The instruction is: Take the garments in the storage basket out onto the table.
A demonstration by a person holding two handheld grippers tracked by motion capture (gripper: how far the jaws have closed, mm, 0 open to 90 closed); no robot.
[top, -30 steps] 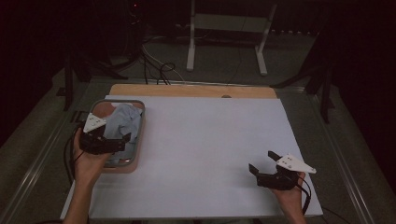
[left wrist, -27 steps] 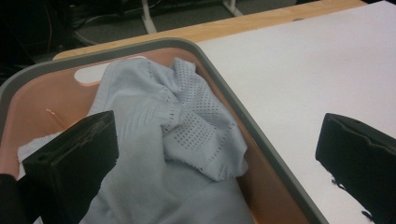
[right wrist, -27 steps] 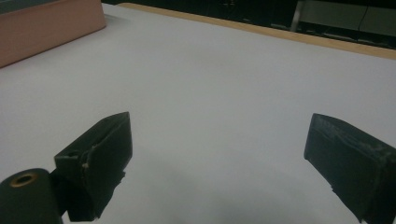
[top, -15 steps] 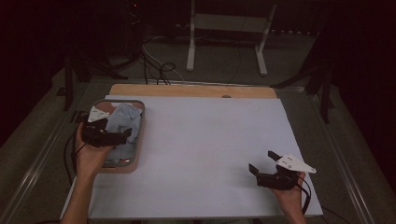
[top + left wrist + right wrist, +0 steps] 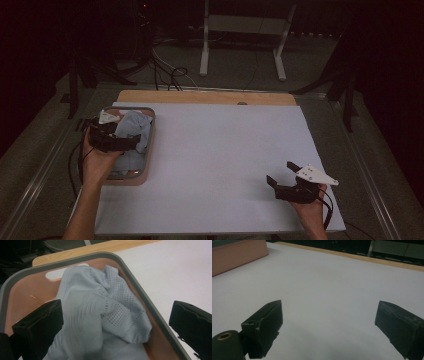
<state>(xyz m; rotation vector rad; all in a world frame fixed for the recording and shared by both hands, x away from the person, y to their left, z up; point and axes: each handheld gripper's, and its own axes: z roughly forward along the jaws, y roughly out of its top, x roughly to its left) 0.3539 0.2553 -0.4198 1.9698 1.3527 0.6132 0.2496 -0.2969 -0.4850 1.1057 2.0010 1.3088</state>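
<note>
A crumpled light blue cloth (image 5: 134, 131) with rows of small holes (image 5: 100, 312) lies in an orange bin with a grey rim (image 5: 150, 145) at the table's left side. My left gripper (image 5: 127, 141) hangs just above the cloth, open wide; in the left gripper view its jaws (image 5: 115, 327) stand to either side of the fabric, holding nothing. My right gripper (image 5: 282, 173) is open near the front right of the white table top (image 5: 225, 160), with only bare surface between its jaws (image 5: 329, 327).
The bin's rim (image 5: 150, 303) runs close to the left gripper's right jaw. The bin's orange wall (image 5: 237, 253) shows far off in the right gripper view. A wooden strip (image 5: 205, 96) borders the table's far edge, with a stand and cables on the floor beyond.
My left gripper has moved a little farther along the bin, over the cloth, still open. The right gripper has stayed where it was.
</note>
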